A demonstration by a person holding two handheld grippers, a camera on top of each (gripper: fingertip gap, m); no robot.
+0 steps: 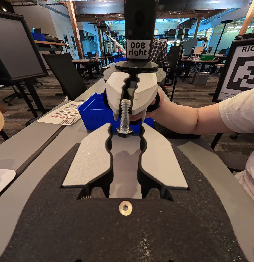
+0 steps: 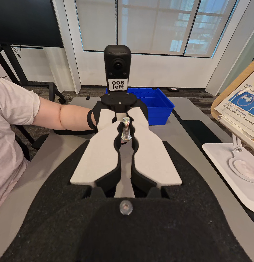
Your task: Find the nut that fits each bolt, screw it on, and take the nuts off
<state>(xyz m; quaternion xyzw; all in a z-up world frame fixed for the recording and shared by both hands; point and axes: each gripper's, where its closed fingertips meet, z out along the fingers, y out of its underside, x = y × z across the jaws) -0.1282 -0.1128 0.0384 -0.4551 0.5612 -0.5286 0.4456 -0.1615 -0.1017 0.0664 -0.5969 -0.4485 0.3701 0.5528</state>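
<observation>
Left wrist view: the bolt (image 1: 124,119) stands upright on its hexagonal head on the grey bench (image 1: 38,141), threaded silver shank pointing up, near the middle of the bench's width. Whether a nut sits at its base cannot be told. The left gripper (image 1: 125,130) is spread wide; its flat, grainy grey fingers (image 1: 92,156) with wavy black inner edges flank the bolt head without touching it, holding nothing. The right gripper (image 1: 128,113) faces it from beyond the bolt, jaws narrowly parted around the shank; contact cannot be confirmed.

In the right wrist view the bolt (image 2: 126,131) stands between the right gripper's fingertips (image 2: 125,132), with slight gaps visible on both sides. A blue plastic bin (image 2: 156,107), rectangular and ribbed, sits behind the left gripper (image 2: 123,120) toward the far edge. A white stand (image 2: 223,163) rests at the right edge.
</observation>
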